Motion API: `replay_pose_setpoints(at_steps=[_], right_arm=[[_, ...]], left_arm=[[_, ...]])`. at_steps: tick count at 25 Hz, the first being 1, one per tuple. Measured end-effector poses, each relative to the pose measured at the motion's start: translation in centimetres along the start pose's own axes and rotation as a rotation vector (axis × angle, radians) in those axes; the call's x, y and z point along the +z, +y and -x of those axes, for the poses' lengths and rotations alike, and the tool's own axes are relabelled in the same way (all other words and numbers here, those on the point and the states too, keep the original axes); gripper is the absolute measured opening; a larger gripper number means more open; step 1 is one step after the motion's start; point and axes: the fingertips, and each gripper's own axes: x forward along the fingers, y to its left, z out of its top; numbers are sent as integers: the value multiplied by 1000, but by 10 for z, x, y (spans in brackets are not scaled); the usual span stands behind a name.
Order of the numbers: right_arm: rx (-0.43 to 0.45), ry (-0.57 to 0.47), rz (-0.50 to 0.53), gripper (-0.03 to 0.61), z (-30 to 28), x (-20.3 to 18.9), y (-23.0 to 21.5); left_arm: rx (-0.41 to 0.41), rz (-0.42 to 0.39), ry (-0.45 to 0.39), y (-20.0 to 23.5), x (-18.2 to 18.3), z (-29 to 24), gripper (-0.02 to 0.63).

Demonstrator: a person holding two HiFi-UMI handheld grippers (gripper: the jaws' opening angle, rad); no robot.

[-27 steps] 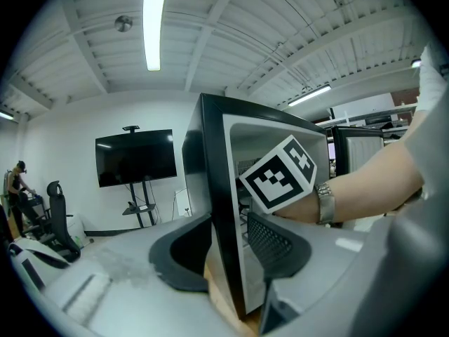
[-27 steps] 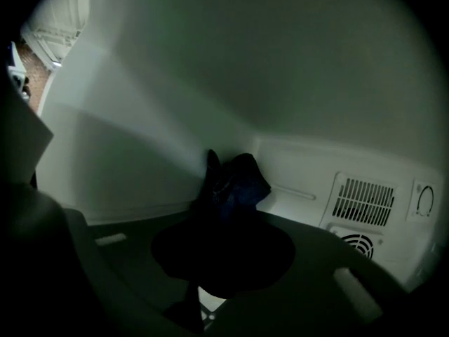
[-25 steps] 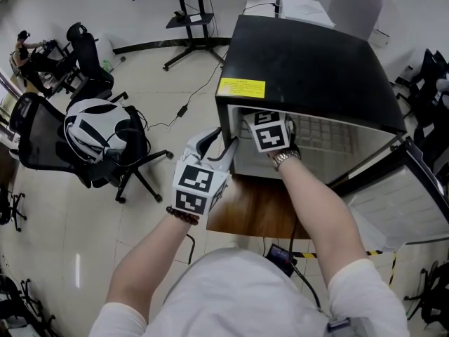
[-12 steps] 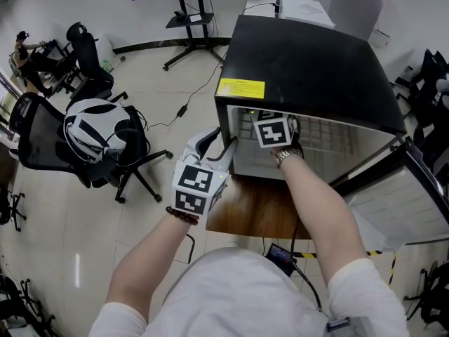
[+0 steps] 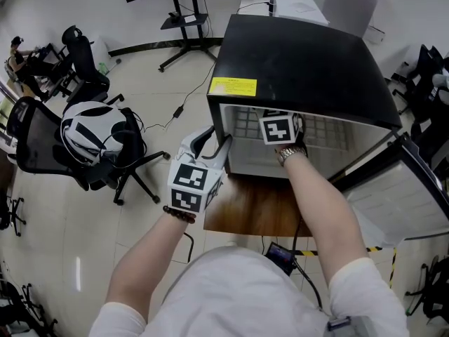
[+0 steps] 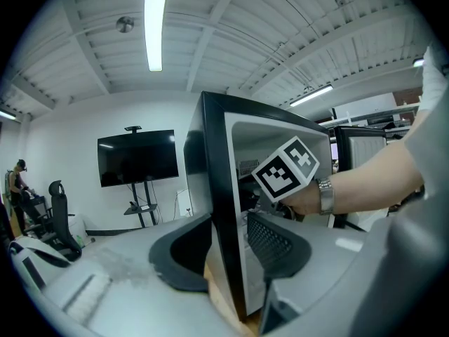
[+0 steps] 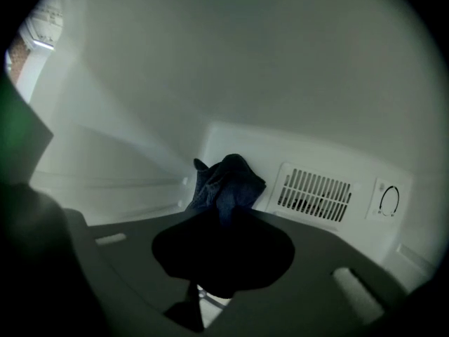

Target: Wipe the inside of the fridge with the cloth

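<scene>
The black mini fridge stands open on a wooden table. My left gripper straddles the front edge of the fridge's left wall, one jaw outside and one inside, closed on it. My right gripper reaches inside the fridge, shut on a dark blue cloth that bunches up beyond the jaws near the white back wall. In the head view only its marker cube and my wrist show at the fridge opening; its fingertips are hidden there.
A vent grille and a dial sit on the fridge's back wall. The fridge door hangs open at the right. An office chair with a white and black bag stands to the left, and a screen stand stands behind.
My right gripper has slid to the right along the inside of the fridge with the cloth. The left gripper has stayed on the fridge wall.
</scene>
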Motion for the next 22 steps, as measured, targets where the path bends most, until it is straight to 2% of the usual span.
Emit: replay_pose_setpoints(at_steps=[22], right_arm=[[-78,32,-11,67,20,-24,-51]], left_arm=[[34,25,-10,0,1,-1,156]])
